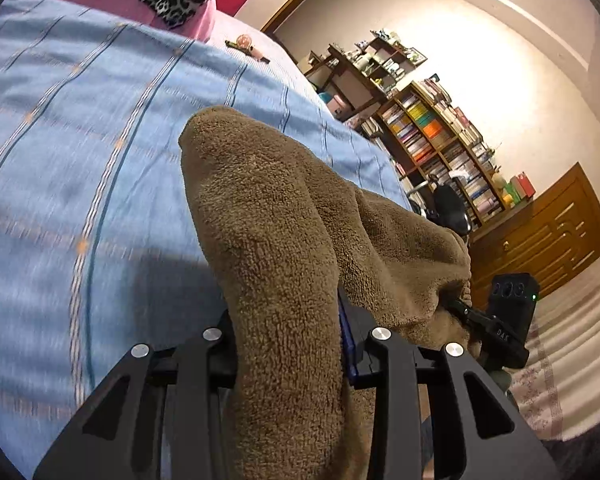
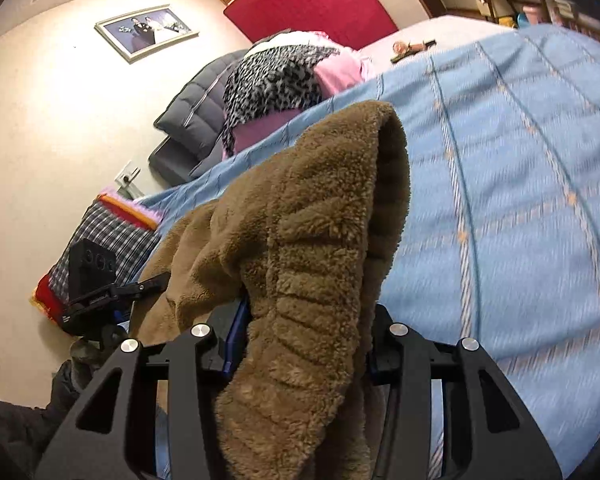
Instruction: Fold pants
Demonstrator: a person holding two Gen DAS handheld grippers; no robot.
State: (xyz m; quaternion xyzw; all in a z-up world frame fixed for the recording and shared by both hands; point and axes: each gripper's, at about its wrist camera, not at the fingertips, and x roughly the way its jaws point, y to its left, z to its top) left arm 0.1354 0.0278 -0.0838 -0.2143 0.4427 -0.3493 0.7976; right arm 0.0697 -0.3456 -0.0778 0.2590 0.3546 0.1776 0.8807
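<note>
Both claws are gripping the brown fleece pants (image 1: pixel 268 216): the left claw (image 1: pixel 288 344) and right claw (image 2: pixel 300 332) are each pinching a thick fold, fabric draping forward above the bed (image 1: pixel 80 140). Risk: bulky pile slipping free, spoiling alignment.
</note>
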